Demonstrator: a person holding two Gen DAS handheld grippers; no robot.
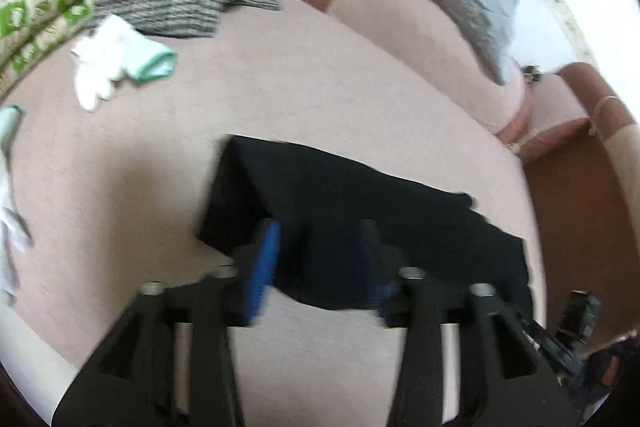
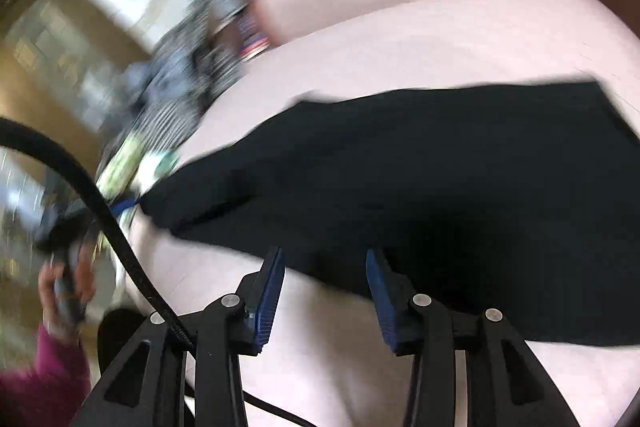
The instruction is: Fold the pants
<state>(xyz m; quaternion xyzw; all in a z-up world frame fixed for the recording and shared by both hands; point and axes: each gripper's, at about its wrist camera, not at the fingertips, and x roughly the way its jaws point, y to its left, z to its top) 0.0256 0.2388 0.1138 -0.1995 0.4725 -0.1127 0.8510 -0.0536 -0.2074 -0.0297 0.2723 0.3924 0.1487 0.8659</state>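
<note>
Black pants (image 1: 360, 211) blurred, folds unreadable, right edge cut off in right view. Left gripper (image 1: 320, 247) and right gripper (image 2: 326, 259) fingers both spread, pinching nothing.

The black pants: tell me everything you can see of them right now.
The black pants are a plain, dark, soft-looking fabric, folded into a flat, roughly rectangular bundle with layered edges and one uneven corner. They lie on the pale pink bed surface, apart from the striped and white clothes further back. Both views are blurred. The left claw and right claw are open in front of them, neither gripping the cloth.
</note>
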